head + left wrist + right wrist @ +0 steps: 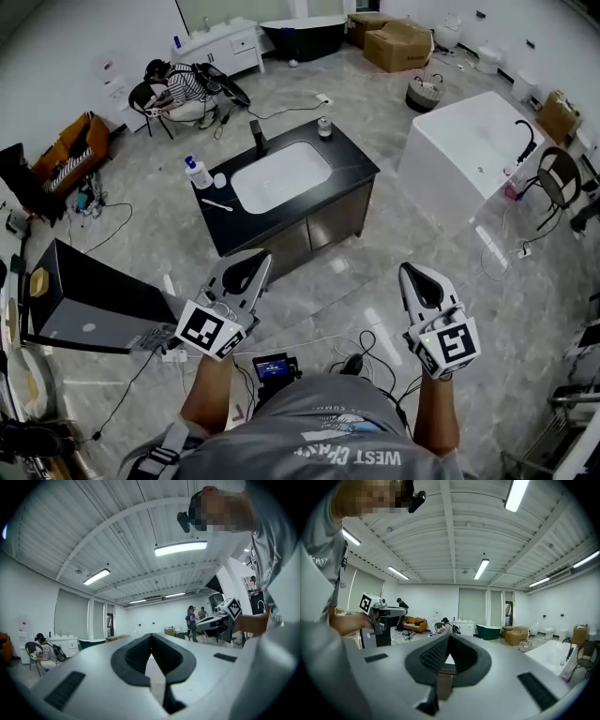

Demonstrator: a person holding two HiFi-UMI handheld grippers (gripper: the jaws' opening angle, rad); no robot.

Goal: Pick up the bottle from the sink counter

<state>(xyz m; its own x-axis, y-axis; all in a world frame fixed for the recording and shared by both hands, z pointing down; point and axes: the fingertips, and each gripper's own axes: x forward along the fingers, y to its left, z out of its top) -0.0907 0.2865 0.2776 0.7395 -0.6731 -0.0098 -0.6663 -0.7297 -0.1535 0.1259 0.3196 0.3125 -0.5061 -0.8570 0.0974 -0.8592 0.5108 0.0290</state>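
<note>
Hovering shut: left tongs [255,256], right tongs [412,270]; bottle [198,173] seemingly upright.

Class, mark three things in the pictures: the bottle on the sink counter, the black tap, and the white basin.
bottle [199,175], head view, on its white body.
tap [257,137], head view, on its upright stem.
basin [281,176], head view, on its bare white bottom.

White bathtub [473,141] right of centre, black tap [527,141] on rim. Cardboard boxes [398,42] at back, near dark tub [305,33]. Person in striped shirt [183,89] seated far left. Cables [370,342] across grey floor [375,262].
</note>
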